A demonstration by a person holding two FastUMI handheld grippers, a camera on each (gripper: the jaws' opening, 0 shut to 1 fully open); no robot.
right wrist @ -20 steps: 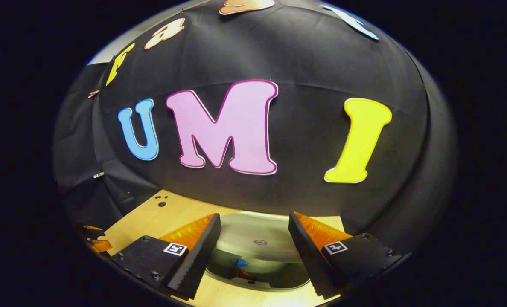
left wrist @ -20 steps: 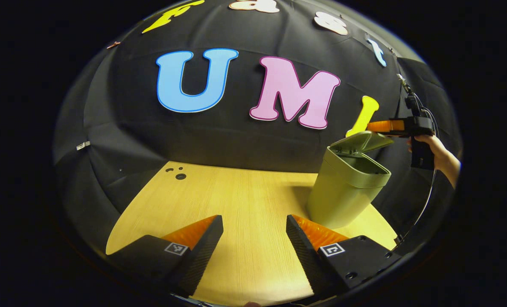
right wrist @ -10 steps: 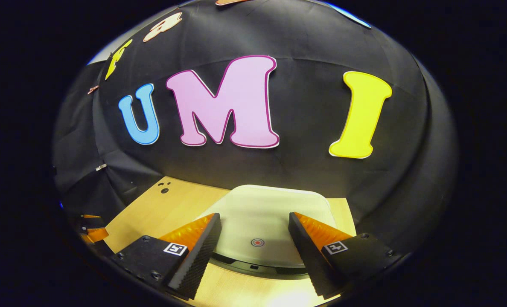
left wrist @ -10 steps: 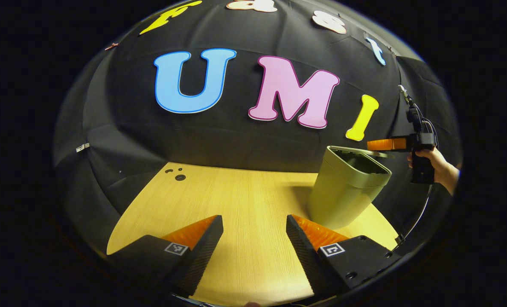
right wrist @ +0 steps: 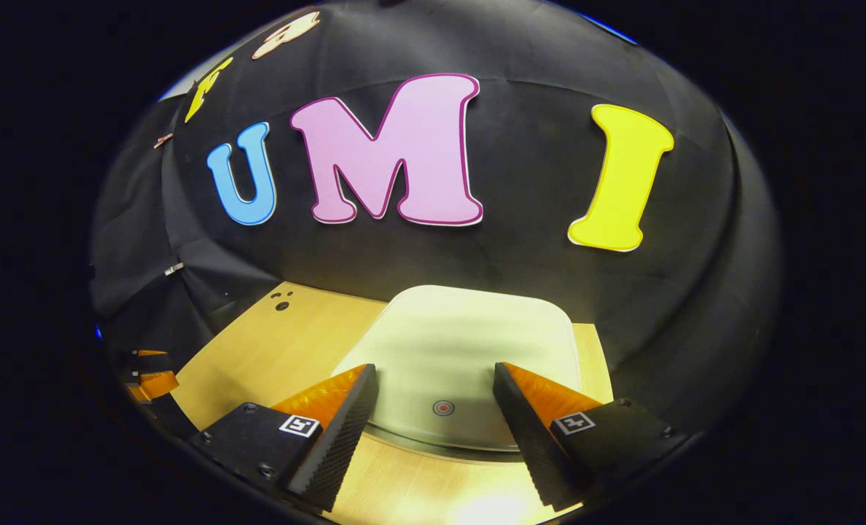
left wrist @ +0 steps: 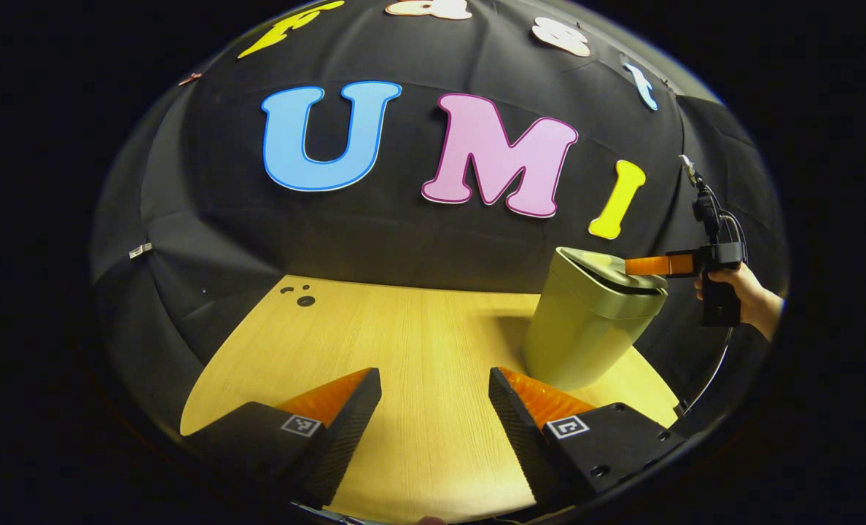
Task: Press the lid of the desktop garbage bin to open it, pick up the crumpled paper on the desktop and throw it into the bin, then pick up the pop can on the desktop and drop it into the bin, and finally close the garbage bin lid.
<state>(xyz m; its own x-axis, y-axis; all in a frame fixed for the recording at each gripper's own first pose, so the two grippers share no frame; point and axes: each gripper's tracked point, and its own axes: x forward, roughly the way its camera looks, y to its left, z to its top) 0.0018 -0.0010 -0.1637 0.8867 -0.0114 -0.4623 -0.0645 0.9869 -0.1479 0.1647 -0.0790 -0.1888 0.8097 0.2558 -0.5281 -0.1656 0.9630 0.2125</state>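
Your right claw [right wrist: 435, 419] is wide open and holds nothing. It sits over the lid [right wrist: 469, 350] of the bin [left wrist: 586, 328], which lies flat and shut. Your left claw [left wrist: 435, 408] is wide open too, low over the bare desk [left wrist: 404, 328]. The bin stands near the desk's far right edge.

We see a desktop [left wrist: 418, 350] of pale wood with a fine straight grain and a soft sheen, brightest where light pools on it near the right gripper [right wrist: 433, 426]. The garbage bin [left wrist: 586, 335] looks like smooth moulded plastic with a satin finish, and its lid [right wrist: 469, 357] is the same plastic, faintly glossy. The booth wall [left wrist: 404, 233] is matt cloth, creased and wrinkled. The inner faces of the left gripper [left wrist: 433, 423] fingers [left wrist: 345, 437] look ribbed and rough.
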